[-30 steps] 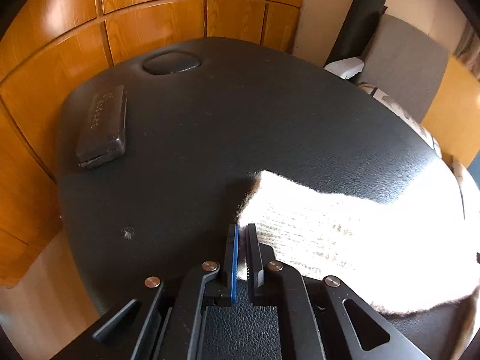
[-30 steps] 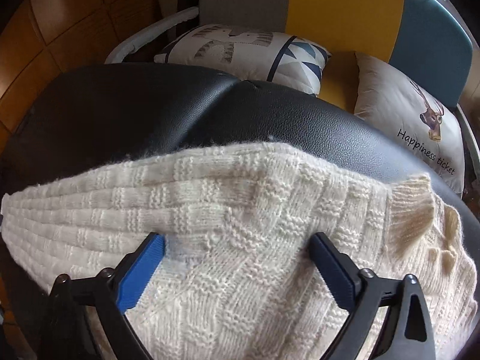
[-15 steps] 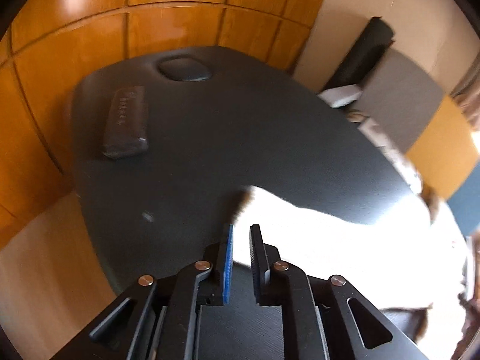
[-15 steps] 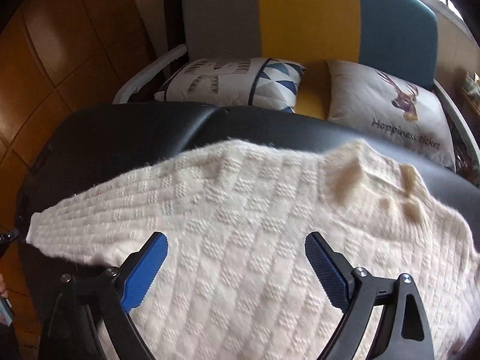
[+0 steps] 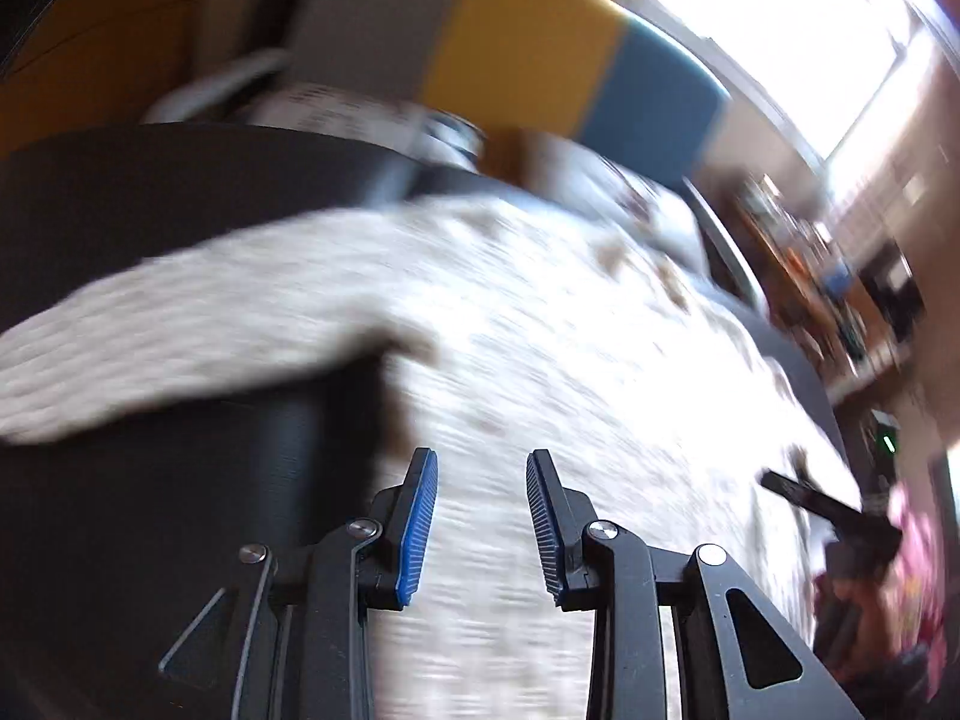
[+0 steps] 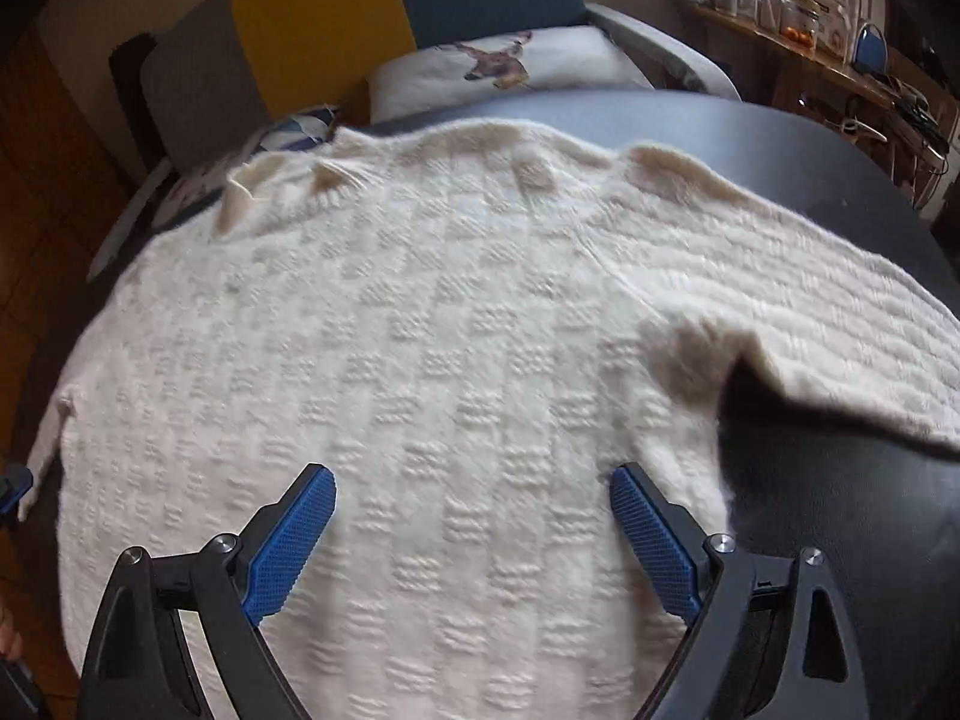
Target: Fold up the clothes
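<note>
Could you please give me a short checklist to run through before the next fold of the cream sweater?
1. Sweater lying flat on the black table: ok.
2. Sleeve spread out to the side: ok.
3. Right gripper open, holding nothing: ok.
4. Left gripper open, holding nothing: ok.
5. Left wrist view sharp enough to aim: not ok, blurred.
6. Hem edge in view: cannot tell.

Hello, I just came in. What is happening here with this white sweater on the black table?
A person holding a gripper in each hand is folding a cream knit sweater spread flat on a black padded table. Nothing is folded yet: one sleeve lies stretched out to the side. The right gripper is wide open over the sweater's body, gripping nothing. The left gripper is also open above the sweater; its view is blurred by motion.
</note>
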Tool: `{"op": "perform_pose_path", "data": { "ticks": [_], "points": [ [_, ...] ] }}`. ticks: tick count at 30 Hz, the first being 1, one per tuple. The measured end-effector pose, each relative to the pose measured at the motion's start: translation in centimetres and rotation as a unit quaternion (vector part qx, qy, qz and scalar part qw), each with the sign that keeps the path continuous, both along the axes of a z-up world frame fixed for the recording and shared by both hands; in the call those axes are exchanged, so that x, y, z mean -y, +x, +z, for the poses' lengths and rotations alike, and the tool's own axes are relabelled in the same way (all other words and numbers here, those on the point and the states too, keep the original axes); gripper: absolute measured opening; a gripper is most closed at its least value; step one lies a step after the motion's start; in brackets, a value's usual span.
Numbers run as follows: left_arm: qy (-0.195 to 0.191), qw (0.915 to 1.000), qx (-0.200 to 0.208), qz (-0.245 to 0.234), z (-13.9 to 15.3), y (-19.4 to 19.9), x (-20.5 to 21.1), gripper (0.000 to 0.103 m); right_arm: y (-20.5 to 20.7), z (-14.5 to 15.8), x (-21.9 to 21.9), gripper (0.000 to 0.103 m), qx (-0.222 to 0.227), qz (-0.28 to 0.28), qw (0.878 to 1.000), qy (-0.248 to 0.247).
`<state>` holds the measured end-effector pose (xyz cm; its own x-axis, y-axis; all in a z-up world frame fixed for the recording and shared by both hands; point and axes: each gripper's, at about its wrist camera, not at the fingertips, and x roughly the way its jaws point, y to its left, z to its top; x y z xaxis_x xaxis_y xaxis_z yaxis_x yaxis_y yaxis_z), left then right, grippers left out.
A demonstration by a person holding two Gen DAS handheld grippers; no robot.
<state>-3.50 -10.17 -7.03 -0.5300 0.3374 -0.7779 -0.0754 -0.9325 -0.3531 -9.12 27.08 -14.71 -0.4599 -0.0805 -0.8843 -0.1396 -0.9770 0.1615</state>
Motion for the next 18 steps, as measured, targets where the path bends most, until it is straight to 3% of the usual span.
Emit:
{"op": "perform_pose_path", "data": {
  "ticks": [4, 9, 14, 18],
  "points": [
    [-0.024, 0.9959, 0.009, -0.086, -0.1, -0.8, -7.0, 0.032, 1.9, 0.3, -0.7, 0.095, -0.023, 0.026, 0.999, 0.004],
    [-0.067, 0.9843, -0.007, -0.163, -0.1, -4.1, -12.5, 0.032, 7.1, 2.5, -5.3, 0.095, -0.086, -0.025, 0.991, -0.101],
    [-0.078, 0.9777, 0.002, -0.195, -1.6, -6.5, -17.0, 0.032, 12.6, 3.5, -13.1, 0.095, -0.086, -0.127, 0.987, -0.058],
    [-0.085, 0.9752, -0.004, -0.204, -1.6, -8.7, -19.6, 0.032, 13.3, 4.3, -17.8, 0.095, -0.078, -0.174, 0.982, -0.020]
  ]
}}
